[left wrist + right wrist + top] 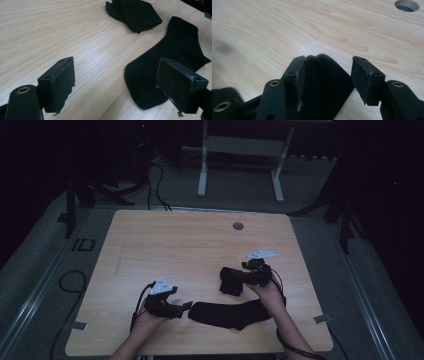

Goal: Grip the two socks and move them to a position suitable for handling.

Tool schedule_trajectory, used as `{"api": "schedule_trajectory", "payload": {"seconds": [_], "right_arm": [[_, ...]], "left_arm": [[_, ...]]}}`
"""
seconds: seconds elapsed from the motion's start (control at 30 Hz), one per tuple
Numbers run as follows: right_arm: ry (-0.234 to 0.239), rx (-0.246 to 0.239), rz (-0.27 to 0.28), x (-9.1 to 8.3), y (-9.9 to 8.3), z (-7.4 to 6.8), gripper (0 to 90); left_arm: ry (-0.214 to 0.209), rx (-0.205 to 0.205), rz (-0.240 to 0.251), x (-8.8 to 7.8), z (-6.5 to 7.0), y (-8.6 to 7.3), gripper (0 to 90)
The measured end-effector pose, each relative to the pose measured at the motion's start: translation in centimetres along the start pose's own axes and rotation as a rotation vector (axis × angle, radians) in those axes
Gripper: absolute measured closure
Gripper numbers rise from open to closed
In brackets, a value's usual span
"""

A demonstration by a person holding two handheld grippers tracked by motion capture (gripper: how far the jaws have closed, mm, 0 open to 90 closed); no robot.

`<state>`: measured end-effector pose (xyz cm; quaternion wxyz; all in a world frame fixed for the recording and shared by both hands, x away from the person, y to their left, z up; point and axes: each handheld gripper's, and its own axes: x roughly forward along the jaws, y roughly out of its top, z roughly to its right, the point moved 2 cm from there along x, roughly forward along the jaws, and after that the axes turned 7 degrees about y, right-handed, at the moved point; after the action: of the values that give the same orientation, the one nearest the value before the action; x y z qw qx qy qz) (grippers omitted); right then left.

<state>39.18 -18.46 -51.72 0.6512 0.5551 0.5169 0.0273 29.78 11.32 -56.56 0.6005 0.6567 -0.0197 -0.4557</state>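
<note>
Right gripper (327, 82) stands parted, pads clear of the folded black sock (324, 85) lying between them on the table (175, 245). Left gripper (116, 82) hangs open beside the flat sock (172, 65), not yet folded.

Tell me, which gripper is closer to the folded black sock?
Right. The right gripper sits over the folded sock, jaws open around it. The left gripper is farther off, by the flat sock.

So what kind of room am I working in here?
Likely a lab or recording workspace, dimly lit: a bare wooden table with a cable hole, loose cables on a grey floor, and a white metal frame behind it.
</note>
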Motion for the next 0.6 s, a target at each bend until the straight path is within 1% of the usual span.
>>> {"api": "schedule_trajectory", "payload": {"seconds": [0.07, 0.17, 0.23, 0.3, 0.33, 0.37, 0.4, 0.43, 0.47, 0.53, 0.6], "right_arm": [[0.028, -0.024, -0.028, 0.5, 0.1, -0.4, 40.6], [0.045, -0.060, -0.084, 1.9, -0.5, -1.0, 39.1], [0.049, -0.076, -0.122, 3.0, -1.1, -1.3, 39.0], [0.041, -0.094, -0.160, 3.8, -1.7, -1.4, 43.7], [0.027, -0.104, -0.185, 4.3, -2.1, -1.4, 46.0], [0.021, -0.112, -0.208, 4.7, -2.5, -1.3, 51.2], [0.046, -0.093, -0.188, 4.8, -2.7, -1.1, 58.5], [0.060, -0.079, -0.180, 4.7, -2.7, -1.0, 63.7], [0.055, -0.082, -0.174, 4.7, -2.8, -1.0, 69.9], [0.053, -0.090, -0.177, 4.6, -2.6, -1.1, 75.2], [0.033, -0.088, -0.172, 4.4, -2.4, -1.3, 76.9]], "left_arm": [[-0.010, 0.005, -0.002, 0.5, 0.2, 0.4, 15.5], [-0.016, 0.024, -0.007, 1.2, 0.5, 1.0, 15.5], [-0.019, 0.028, -0.005, 1.5, 0.7, 1.3, 15.5], [-0.021, 0.028, -0.004, 1.8, 0.7, 1.6, 16.0], [-0.022, 0.025, -0.001, 1.9, 0.7, 1.7, 17.2], [-0.025, 0.024, -0.001, 2.0, 0.8, 1.8, 17.8], [-0.026, 0.023, 0.000, 2.1, 0.8, 1.9, 17.8], [-0.029, 0.026, 0.001, 2.2, 0.8, 2.0, 17.8], [-0.030, 0.027, -0.001, 2.4, 0.8, 2.1, 17.8], [-0.031, 0.028, -0.005, 2.6, 0.8, 2.2, 17.8], [-0.031, 0.025, -0.005, 2.7, 0.9, 2.3, 17.8]]}}
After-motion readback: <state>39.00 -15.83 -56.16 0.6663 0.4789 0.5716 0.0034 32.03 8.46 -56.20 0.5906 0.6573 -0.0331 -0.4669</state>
